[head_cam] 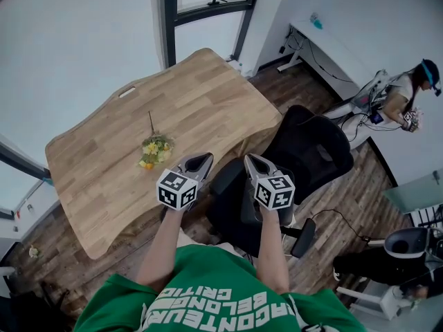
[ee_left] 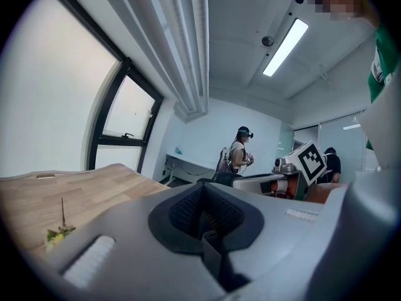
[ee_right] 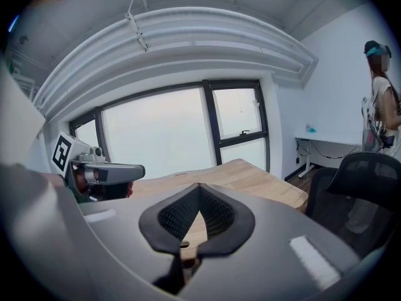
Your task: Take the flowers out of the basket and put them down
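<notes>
A small bunch of yellow flowers [head_cam: 155, 149] with a thin dark stem lies flat on the wooden table [head_cam: 104, 185]; low at the left of the left gripper view the flowers [ee_left: 57, 232] show again. No basket is in view. My left gripper [head_cam: 205, 156] is held in the air over the table's near right edge, to the right of the flowers and apart from them. Its jaws are shut and empty [ee_left: 204, 234]. My right gripper [head_cam: 248, 158] hangs beside it over the black chair, also shut with nothing between its jaws [ee_right: 180, 251].
A black office chair [head_cam: 308, 147] stands close against the table's right side. A white desk [head_cam: 332, 40] lines the far wall, with a person [head_cam: 408, 95] standing near it. Another person [head_cam: 408, 254] is at the lower right. Windows [head_cam: 208, 5] lie beyond the table.
</notes>
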The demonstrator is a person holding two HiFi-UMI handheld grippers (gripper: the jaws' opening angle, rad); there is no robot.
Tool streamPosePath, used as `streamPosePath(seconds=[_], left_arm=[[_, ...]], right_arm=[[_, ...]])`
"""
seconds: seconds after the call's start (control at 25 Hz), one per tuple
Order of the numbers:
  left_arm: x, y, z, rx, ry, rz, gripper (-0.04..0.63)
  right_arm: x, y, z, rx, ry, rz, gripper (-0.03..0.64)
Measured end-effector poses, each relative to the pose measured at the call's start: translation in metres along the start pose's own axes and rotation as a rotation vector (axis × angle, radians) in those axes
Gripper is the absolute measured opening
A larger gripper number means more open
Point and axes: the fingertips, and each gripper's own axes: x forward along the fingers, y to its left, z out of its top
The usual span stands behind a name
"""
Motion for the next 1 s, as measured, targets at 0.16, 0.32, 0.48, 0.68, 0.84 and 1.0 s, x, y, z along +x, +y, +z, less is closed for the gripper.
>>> streamPosePath(seconds=[0.16, 0.32, 0.48, 0.68, 0.84, 1.0], left_arm=[[-0.001, 0.003, -0.002, 0.016, 0.008, 0.005, 0.017], [0.0, 0.003, -0.002, 0.011, 0.009, 0.004, 0.017], [-0.001, 0.006, -0.003, 0.005, 0.006, 0.009, 0.018], [-0.001, 0.009, -0.006, -0.007, 0.005, 0.013, 0.017], [0.001, 0.011, -0.006, -0.011, 0.005, 0.015, 0.017], [0.001, 0.013, -0.005, -0.015, 0.004, 0.017, 0.017]], right_arm=[[0.003, 0.003, 0.0, -0.001, 0.002, 0.013, 0.005], [0.006, 0.003, 0.0, -0.003, 0.007, 0.018, 0.005], [0.01, 0.004, 0.0, -0.004, 0.009, 0.025, 0.005], [0.013, 0.004, 0.0, -0.006, 0.017, 0.025, 0.005], [0.015, 0.001, 0.0, -0.003, 0.019, 0.023, 0.005], [0.015, 0.001, 0.0, -0.001, 0.018, 0.023, 0.005]])
